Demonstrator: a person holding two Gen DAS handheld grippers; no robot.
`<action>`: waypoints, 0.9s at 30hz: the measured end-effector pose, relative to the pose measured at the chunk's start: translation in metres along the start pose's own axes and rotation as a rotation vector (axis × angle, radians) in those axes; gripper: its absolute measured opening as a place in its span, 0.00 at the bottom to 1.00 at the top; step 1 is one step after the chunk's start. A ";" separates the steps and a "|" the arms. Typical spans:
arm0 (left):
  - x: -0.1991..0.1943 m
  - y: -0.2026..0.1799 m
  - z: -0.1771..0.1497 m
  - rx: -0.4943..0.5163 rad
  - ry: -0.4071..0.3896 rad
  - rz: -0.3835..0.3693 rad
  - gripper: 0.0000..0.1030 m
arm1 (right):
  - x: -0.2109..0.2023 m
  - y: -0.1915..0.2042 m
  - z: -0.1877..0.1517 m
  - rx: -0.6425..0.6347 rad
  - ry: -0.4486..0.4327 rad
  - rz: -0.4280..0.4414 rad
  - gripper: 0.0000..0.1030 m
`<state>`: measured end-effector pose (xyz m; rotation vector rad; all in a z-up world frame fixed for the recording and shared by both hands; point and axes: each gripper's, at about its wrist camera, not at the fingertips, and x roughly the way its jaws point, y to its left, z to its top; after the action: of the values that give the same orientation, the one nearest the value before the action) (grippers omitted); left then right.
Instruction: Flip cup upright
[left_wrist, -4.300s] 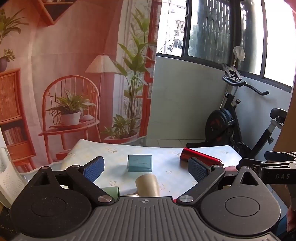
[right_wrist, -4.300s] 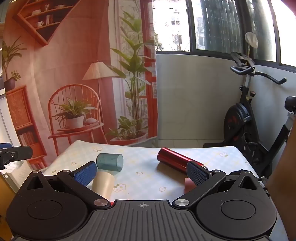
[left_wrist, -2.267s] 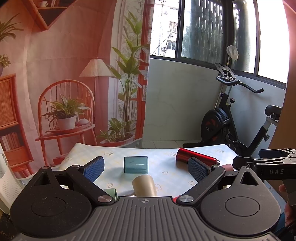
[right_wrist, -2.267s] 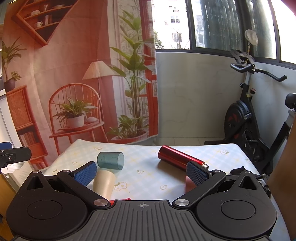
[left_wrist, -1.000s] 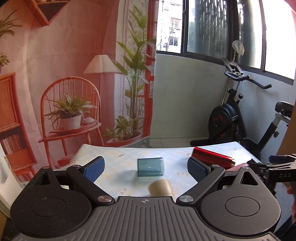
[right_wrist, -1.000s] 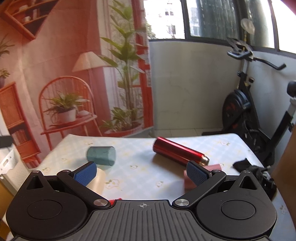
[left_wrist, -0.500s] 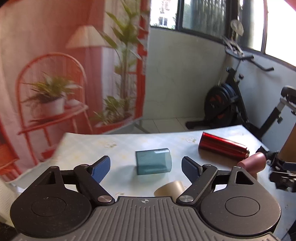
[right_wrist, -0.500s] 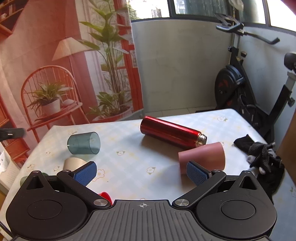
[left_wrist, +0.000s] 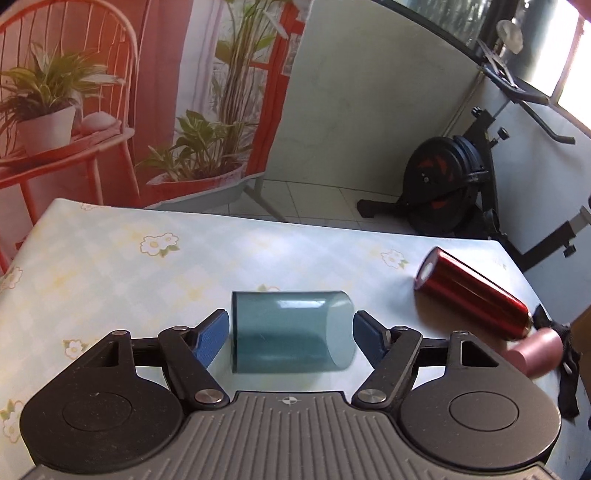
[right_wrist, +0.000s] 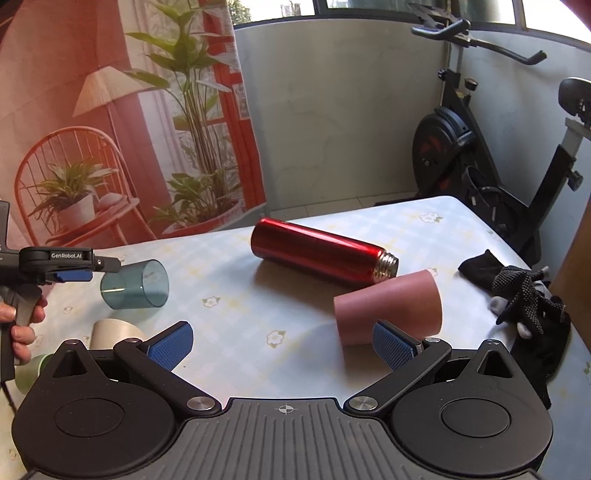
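Observation:
A translucent teal cup (left_wrist: 288, 332) lies on its side on the flowered tablecloth (left_wrist: 110, 266), its open mouth to the right. My left gripper (left_wrist: 290, 341) is open with a blue pad on each side of the cup, close but apart from it. In the right wrist view the teal cup (right_wrist: 135, 284) lies at the left under the left gripper (right_wrist: 70, 271). A pink cup (right_wrist: 388, 308) lies on its side just ahead of my right gripper (right_wrist: 280, 341), which is open and empty.
A red flask (right_wrist: 321, 254) lies on its side mid-table; it also shows in the left wrist view (left_wrist: 472, 295). A beige cup (right_wrist: 110, 334) and a green cup (right_wrist: 31, 371) lie at the near left. Black gloves (right_wrist: 524, 295) sit at the right edge. An exercise bike (right_wrist: 480, 147) stands beyond the table.
My left gripper has moved forward and down, so the teal cup now sits between its pads. My right gripper has tilted down and come closer to the pink cup.

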<state>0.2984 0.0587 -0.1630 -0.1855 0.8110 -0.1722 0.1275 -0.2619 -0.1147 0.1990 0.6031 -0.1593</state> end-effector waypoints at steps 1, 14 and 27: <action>0.003 0.003 0.000 -0.018 0.012 -0.005 0.73 | 0.001 0.000 0.000 -0.001 0.002 -0.001 1.00; 0.009 0.001 -0.012 -0.057 0.107 -0.113 0.73 | -0.001 -0.001 0.002 0.000 -0.003 0.007 1.00; -0.006 -0.035 -0.002 0.235 0.015 -0.006 0.85 | 0.003 -0.004 0.002 0.013 0.002 0.016 1.00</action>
<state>0.2903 0.0258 -0.1519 0.0348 0.7981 -0.2724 0.1302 -0.2664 -0.1155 0.2169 0.6026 -0.1474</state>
